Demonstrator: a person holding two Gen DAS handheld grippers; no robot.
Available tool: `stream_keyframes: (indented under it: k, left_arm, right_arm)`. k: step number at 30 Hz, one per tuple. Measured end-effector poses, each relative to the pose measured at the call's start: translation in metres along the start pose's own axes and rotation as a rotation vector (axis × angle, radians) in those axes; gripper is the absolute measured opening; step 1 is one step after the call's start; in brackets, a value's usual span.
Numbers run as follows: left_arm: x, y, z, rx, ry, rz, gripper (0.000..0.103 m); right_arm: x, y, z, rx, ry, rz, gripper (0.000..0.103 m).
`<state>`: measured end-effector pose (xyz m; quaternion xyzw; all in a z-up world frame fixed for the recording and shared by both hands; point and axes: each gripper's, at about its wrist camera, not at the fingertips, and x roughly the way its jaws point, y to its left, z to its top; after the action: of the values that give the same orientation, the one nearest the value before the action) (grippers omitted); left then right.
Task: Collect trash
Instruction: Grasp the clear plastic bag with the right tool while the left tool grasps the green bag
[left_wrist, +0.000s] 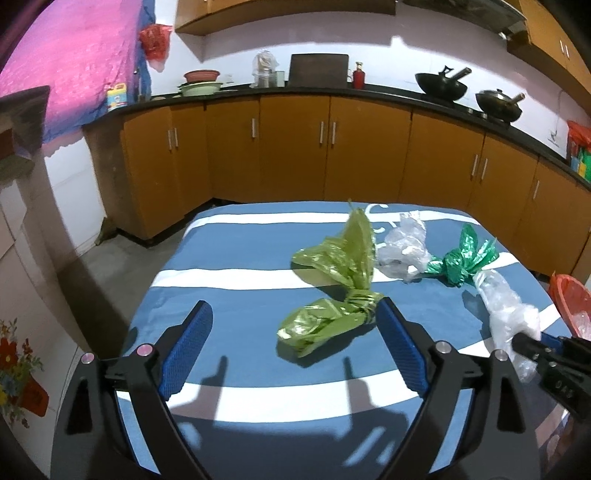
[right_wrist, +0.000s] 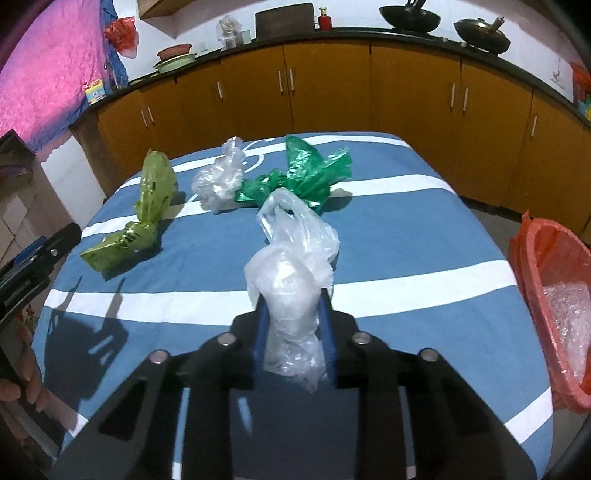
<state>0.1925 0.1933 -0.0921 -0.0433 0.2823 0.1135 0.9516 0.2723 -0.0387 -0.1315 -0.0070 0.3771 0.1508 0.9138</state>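
Cabinets (left_wrist: 295, 147): orange doors under a dark counter, running across your 12 o'clock behind the table.
Table (left_wrist: 229, 288): blue cloth with white stripes; it fills the middle of both your wrist views.
Bin (right_wrist: 546, 302): orange-red basket with a liner, off the table edge at your 3 o'clock in the right wrist view; clear crinkled plastic lies inside.
Left gripper (left_wrist: 295, 314): your jaws stand wide apart, nothing pressed between them. The right-hand blue pad (left_wrist: 400, 347) sits just beside the knot of the light green bag.
Right gripper (right_wrist: 293, 299): your jaws are clamped on the clear bag, pads pressing both sides of it.
Clear bag (right_wrist: 291, 266): the held trash, crumpled, its loose handles sticking out past the fingertips toward 12 o'clock.
Light green bag (left_wrist: 332, 295): knotted, lying on the cloth at 1 o'clock from your left gripper, one end standing up.
Dark green bag (right_wrist: 299, 177): knotted, on the cloth at 12 o'clock beyond the clear bag.
Second clear bag (right_wrist: 218, 181): small bundle between the two green bags, touching the dark green one.
Hand (right_wrist: 26, 376): fingers visible at 8 o'clock in the right wrist view, on the left tool's grip.
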Motion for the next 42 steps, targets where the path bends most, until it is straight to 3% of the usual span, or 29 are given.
stream_keyframes:
  k: [6, 15, 23, 28, 31, 42]
  left_arm:
    - [0.014, -0.016, 0.001, 0.051, 0.042, 0.005, 0.089]
    - [0.047, -0.025, 0.007, 0.083, 0.167, 0.002, 0.087]
    - [0.057, -0.025, 0.005, 0.086, 0.231, -0.048, 0.059]
    - [0.060, -0.023, 0.004, 0.070, 0.255, -0.091, 0.020]
    - [0.059, -0.023, 0.003, 0.062, 0.246, -0.097, 0.009]
    - [0.038, -0.026, 0.009, 0.039, 0.199, -0.112, 0.004]
  right_arm:
    - [-0.015, -0.021, 0.001, 0.026, -0.071, -0.045, 0.021]
    - [-0.016, -0.039, 0.000, 0.080, -0.063, -0.036, 0.021]
    - [-0.012, -0.046, -0.001, 0.116, -0.047, -0.020, 0.022]
    - [-0.012, -0.046, -0.001, 0.118, -0.048, -0.021, 0.022]
    - [-0.012, -0.047, -0.001, 0.115, -0.049, -0.026, 0.022]
    - [-0.025, -0.049, 0.001, 0.109, -0.069, -0.034, 0.022]
